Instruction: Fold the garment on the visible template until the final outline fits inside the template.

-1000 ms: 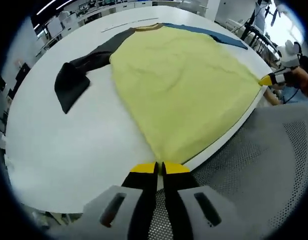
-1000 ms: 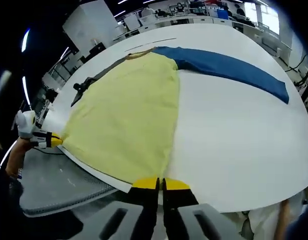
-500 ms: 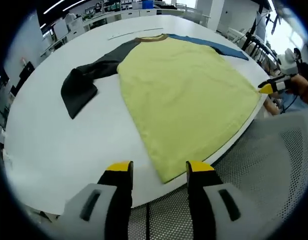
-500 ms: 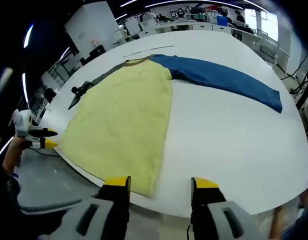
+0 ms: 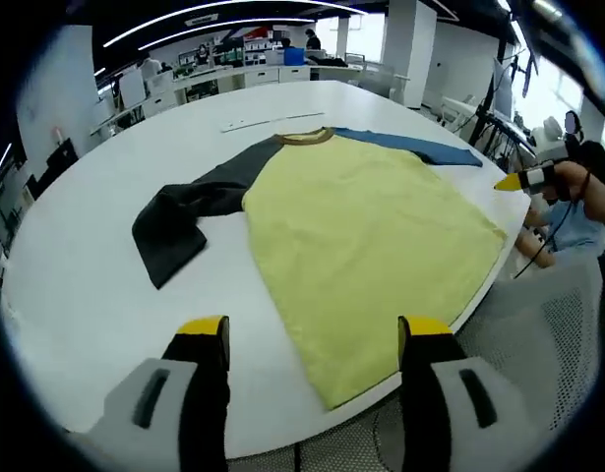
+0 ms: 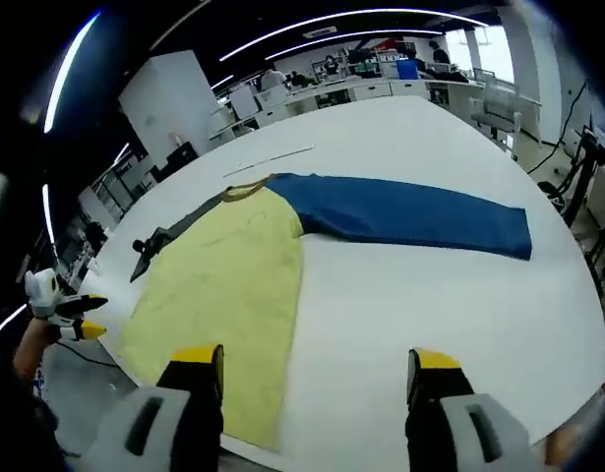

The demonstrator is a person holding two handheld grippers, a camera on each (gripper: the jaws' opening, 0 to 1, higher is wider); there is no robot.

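Observation:
A long-sleeved shirt lies flat on the white table (image 5: 76, 285). Its yellow body (image 5: 371, 236) has a brown collar (image 5: 302, 138) at the far end. The dark grey sleeve (image 5: 179, 221) is bent to the left, and the blue sleeve (image 5: 410, 146) runs off to the right. My left gripper (image 5: 314, 334) is open, above the near hem corner, holding nothing. My right gripper (image 6: 316, 359) is open too, hovering over the yellow body (image 6: 233, 295) and bare table. The blue sleeve (image 6: 410, 216) stretches straight to the right. The grey sleeve (image 6: 169, 241) lies at the left.
A thin pale strip (image 5: 272, 123) lies on the table beyond the collar. A grey mesh chair (image 5: 538, 393) stands at the near table edge. A hand holds the right gripper (image 5: 523, 180) at the right edge. The left gripper (image 6: 81, 315) is at the left edge. Desks line the background.
Both grippers were shut on the hem corners, then opened and let go. Both have since lifted and drawn back, and the hem now rests on the table.

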